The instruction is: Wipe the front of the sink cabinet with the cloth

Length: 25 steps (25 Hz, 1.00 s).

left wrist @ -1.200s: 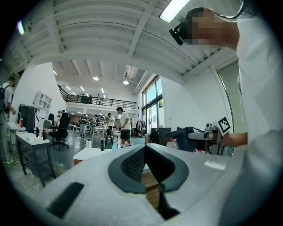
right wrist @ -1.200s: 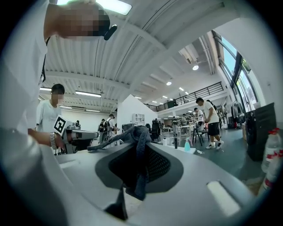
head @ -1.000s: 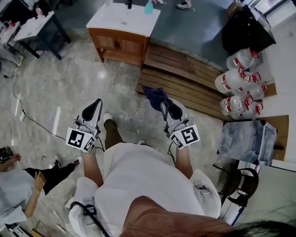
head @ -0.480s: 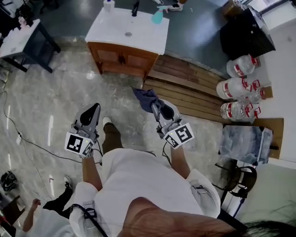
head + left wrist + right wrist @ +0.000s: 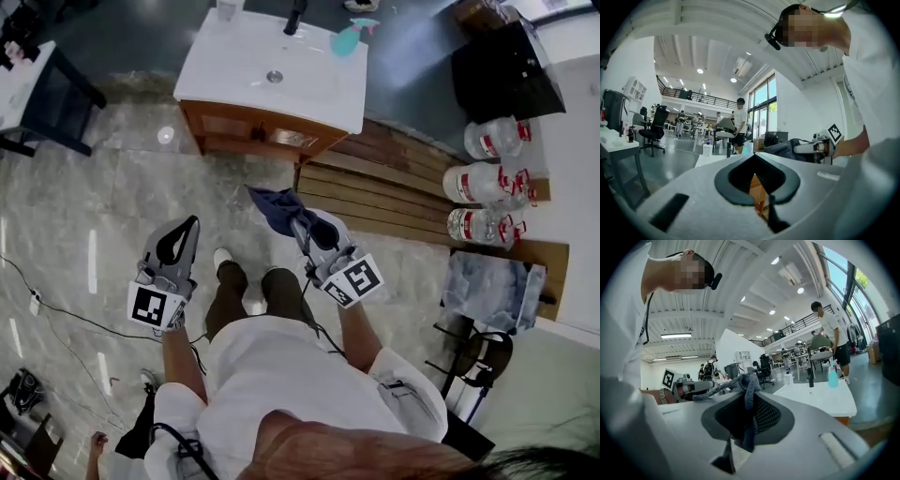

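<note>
While the right tool (image 5: 300,225) pinches the cloth (image 5: 272,204) near the sink cabinet (image 5: 248,139), the left tool (image 5: 190,223) sits pressed together.

Bare floor (image 5: 141,197) lies open before the sink cabinet (image 5: 253,141); wooden planks (image 5: 394,197) crowd its right corner, a table (image 5: 52,98) stands left.

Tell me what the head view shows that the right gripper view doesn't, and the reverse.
Head view only: the water jugs by the wall and the wearer's own legs on the marble floor. Right gripper view only: the ceiling lights and a person standing beyond the sink. Both: the white sink top, the teal spray bottle on it, and the dark cloth clamped in the right tool.
</note>
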Available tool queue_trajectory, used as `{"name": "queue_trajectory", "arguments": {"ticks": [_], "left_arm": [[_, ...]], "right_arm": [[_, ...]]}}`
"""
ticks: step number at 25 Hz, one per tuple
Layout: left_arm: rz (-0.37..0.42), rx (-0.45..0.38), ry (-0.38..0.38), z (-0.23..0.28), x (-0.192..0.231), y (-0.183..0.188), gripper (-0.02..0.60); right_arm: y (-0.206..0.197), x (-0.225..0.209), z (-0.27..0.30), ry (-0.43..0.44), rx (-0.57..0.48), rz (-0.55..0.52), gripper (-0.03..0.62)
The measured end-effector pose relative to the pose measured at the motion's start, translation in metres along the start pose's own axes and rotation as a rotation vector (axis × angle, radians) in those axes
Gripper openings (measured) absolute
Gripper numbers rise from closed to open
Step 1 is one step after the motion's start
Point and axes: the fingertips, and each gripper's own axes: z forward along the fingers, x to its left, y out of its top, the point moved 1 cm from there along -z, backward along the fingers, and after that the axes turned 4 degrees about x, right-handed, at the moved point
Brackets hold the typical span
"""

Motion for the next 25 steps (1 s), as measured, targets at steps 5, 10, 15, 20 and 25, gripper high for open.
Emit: {"name": "queue_trajectory", "arguments": {"ticks": [5, 10, 15, 20, 25], "left_arm": [[-0.04, -0.009, 0.032, 0.045, 0.027, -0.087, 0.001], [-0.014, -0.088, 0.035, 0.093, 0.062, -0.211, 0.002], [0.028, -0.129, 0.05, 0.133, 0.1, -0.322, 0.001], [0.058, -0.168, 0.104, 0.147, 0.141, -0.386, 0.001], [0.097, -0.191, 0.146, 0.146, 0.152, -0.415, 0.002]], "right_arm": [[-0.085, -0.053, 0.052, 0.016, 0.009, -0.042, 0.063], [-0.189, -0.095, 0.128, 0.021, -0.019, -0.147, 0.063], [-0.288, -0.128, 0.189, 0.035, -0.067, -0.19, 0.064], [-0.357, -0.152, 0.227, 0.048, -0.109, -0.203, 0.064], [-0.39, -0.164, 0.232, 0.053, -0.137, -0.2, 0.064]]}}
